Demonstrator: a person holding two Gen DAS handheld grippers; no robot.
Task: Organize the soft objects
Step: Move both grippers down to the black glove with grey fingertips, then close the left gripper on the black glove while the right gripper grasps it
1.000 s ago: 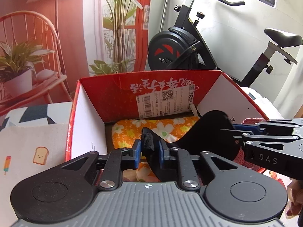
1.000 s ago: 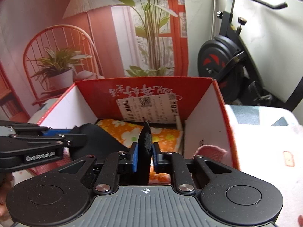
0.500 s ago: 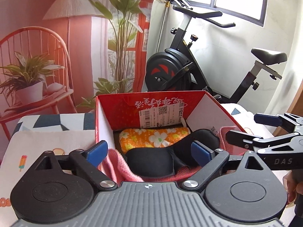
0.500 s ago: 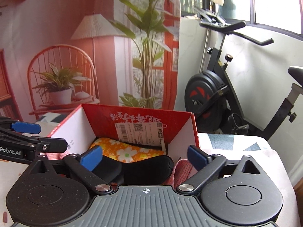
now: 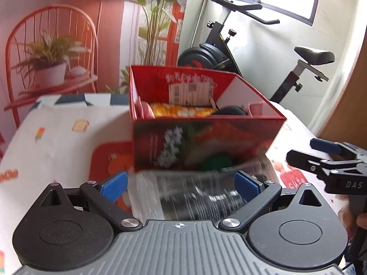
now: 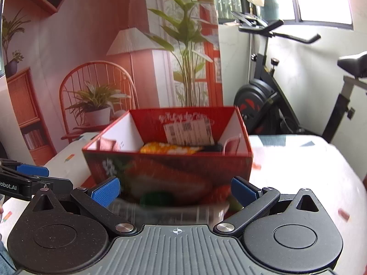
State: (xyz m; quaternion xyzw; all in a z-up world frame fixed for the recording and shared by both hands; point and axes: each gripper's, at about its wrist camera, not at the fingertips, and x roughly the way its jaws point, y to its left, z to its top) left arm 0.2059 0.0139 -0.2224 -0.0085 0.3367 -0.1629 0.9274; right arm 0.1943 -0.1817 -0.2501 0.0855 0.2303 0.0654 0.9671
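A red cardboard box stands on the table ahead of both grippers. Inside it lie an orange floral pad, a black soft mask and pink cloth. My left gripper is back from the box's front wall, its jaws opening wide and gripping nothing. A blurred clear plastic packet lies on the table in the gap, and the pads do not press it. My right gripper is alongside, its jaws opening too, holding nothing.
The table wears a white cloth with small printed pictures. An exercise bike stands behind the table at the right. A printed backdrop with a chair and plants fills the back left. A hand shows at the right edge of the left wrist view.
Both grippers were shut on the black mask over the box; they opened, let it drop inside and drew back to the near side of the box.
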